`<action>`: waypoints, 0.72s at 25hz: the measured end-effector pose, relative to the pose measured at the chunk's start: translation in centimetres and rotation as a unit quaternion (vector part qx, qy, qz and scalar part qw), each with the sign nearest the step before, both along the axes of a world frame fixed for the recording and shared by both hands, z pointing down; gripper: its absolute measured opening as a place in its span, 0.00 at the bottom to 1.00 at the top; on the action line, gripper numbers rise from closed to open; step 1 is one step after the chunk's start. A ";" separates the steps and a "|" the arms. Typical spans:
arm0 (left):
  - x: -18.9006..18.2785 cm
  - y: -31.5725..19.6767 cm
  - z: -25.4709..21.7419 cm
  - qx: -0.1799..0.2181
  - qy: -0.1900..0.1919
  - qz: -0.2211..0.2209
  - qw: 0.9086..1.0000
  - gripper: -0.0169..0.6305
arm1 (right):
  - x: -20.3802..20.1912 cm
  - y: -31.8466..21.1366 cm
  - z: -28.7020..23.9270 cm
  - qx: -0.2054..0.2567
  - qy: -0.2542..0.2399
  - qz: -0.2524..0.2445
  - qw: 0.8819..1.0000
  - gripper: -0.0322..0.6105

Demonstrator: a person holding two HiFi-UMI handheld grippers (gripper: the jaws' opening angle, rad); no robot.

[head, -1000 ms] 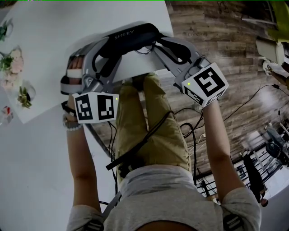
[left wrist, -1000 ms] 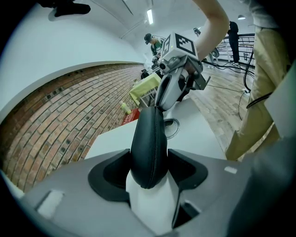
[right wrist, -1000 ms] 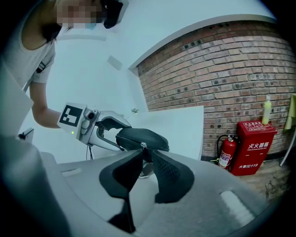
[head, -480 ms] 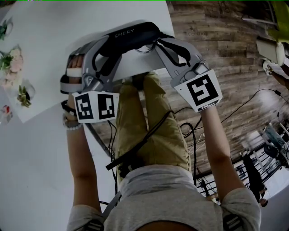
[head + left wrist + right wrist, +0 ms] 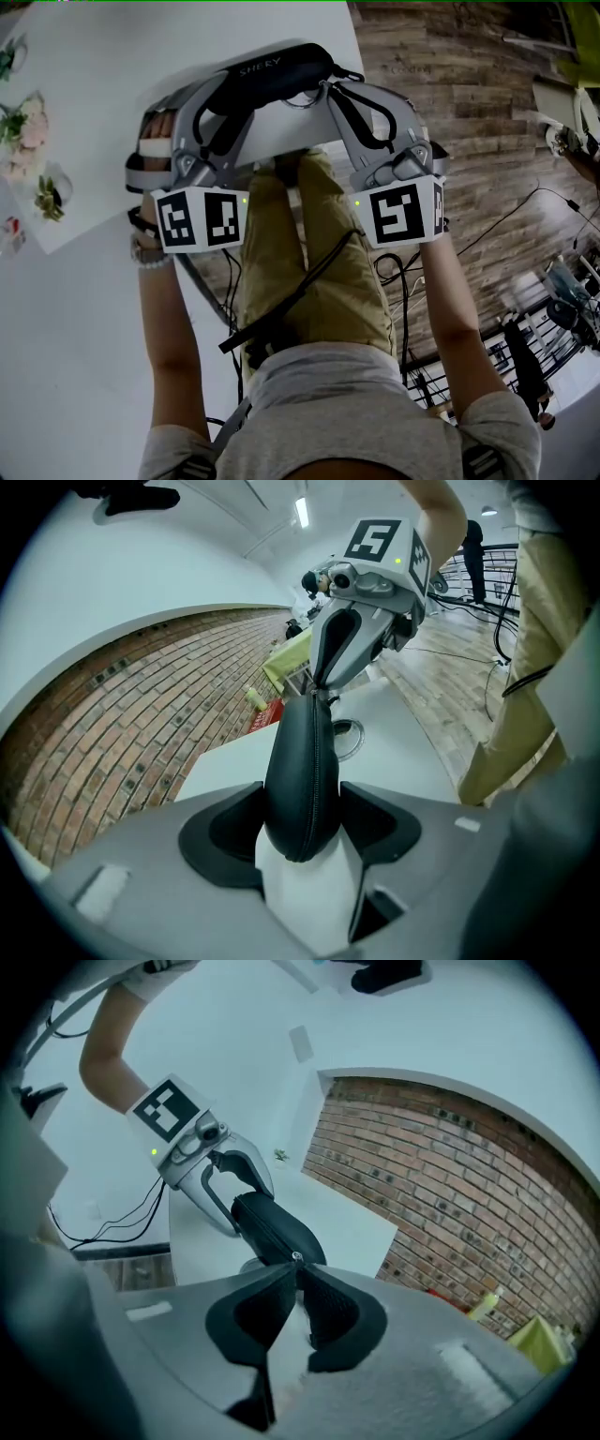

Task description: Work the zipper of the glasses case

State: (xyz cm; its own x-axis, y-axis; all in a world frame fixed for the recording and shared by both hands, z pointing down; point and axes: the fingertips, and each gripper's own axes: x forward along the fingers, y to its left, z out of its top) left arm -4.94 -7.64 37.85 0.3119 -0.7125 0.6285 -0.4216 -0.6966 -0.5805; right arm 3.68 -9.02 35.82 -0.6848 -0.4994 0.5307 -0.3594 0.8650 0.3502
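Note:
The black glasses case (image 5: 272, 70) is held in the air over the near edge of the white table (image 5: 112, 56). My left gripper (image 5: 225, 94) is shut on the case's left end; in the left gripper view the case (image 5: 300, 780) stands between the pads with its zipper seam facing me. My right gripper (image 5: 330, 86) meets the case's right end. In the right gripper view its jaws (image 5: 295, 1265) are pinched together on the small metal zipper pull (image 5: 296, 1258) at the tip of the case (image 5: 272, 1227).
Small flower pots (image 5: 23, 131) stand at the table's left side. Wooden floor (image 5: 469, 94) with black cables (image 5: 403, 272) lies to the right. The person's legs in tan trousers (image 5: 309, 262) are below the grippers. A brick wall (image 5: 112, 714) is behind.
The right gripper swung down and left so its marker cube now faces the camera, and its jaws closed in at the case's right end. The left gripper and case stayed put.

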 end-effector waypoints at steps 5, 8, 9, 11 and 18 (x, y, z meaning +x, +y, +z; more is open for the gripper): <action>0.0 0.0 -0.1 0.001 0.000 0.000 1.000 0.43 | -0.1 0.5 -1.1 0.067 0.026 -0.015 0.997 0.09; 0.0 0.0 -0.1 0.002 -0.002 -0.001 1.000 0.43 | -0.8 1.0 -1.4 0.101 0.046 -0.038 0.993 0.10; 0.0 0.0 0.0 0.002 -0.002 -0.001 1.000 0.43 | -1.0 1.1 -1.4 0.108 0.050 -0.044 0.992 0.10; 0.0 0.0 0.0 0.003 -0.003 -0.001 1.000 0.43 | -1.5 1.3 -1.4 0.120 0.058 -0.056 0.989 0.10; 0.0 0.0 0.0 0.004 -0.004 -0.002 1.000 0.43 | -2.5 2.1 -0.1 0.106 0.068 -0.076 0.989 0.11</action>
State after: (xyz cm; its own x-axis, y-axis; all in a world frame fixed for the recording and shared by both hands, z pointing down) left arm -4.90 -7.67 37.85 0.3046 -0.7191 0.6246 -0.4193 -0.6901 -0.5899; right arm 1.15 -6.94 35.69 -0.6905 -0.5055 0.5173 -0.1673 0.8075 0.5657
